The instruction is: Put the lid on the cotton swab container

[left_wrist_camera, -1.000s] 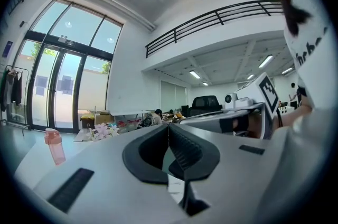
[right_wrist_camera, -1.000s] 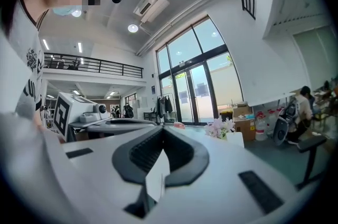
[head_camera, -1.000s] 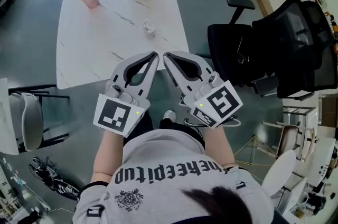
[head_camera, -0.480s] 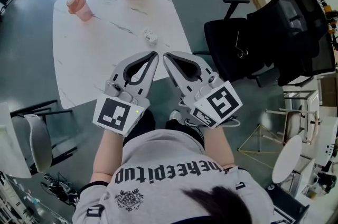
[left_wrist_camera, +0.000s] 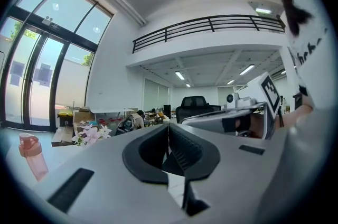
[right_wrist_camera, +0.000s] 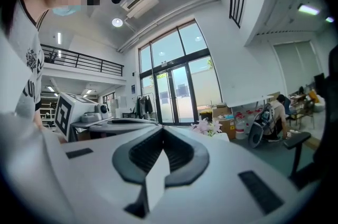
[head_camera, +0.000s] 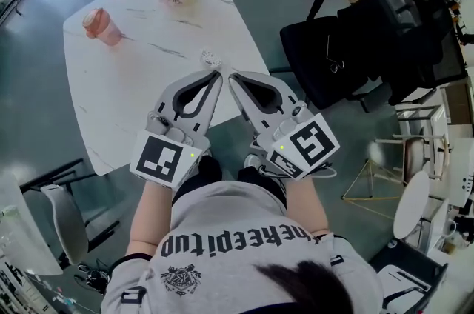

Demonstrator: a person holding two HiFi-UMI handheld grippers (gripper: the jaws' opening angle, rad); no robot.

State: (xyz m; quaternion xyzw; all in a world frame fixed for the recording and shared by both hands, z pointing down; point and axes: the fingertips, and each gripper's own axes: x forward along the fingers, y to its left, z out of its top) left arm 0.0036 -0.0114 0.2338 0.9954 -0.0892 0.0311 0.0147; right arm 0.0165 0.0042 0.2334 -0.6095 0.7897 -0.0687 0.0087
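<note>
1. Here, the left gripper (head_camera: 216,75) and right gripper (head_camera: 232,77) are hovering mid-frame, jaws pressed together, empty.
2. The cotton swab container (head_camera: 211,57) is sitting just above them on the table (head_camera: 126,83).
3. The approach is seemingly pending; grasping the lid, indistinct here, is requiring opened jaws.

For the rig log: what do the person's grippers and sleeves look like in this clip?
The left gripper and right gripper are both pale grey, with fingers lined in ribbed black. Each carries a white cube with black square markers and a green light. The person wears a grey short-sleeved T-shirt with black lettering.
</note>
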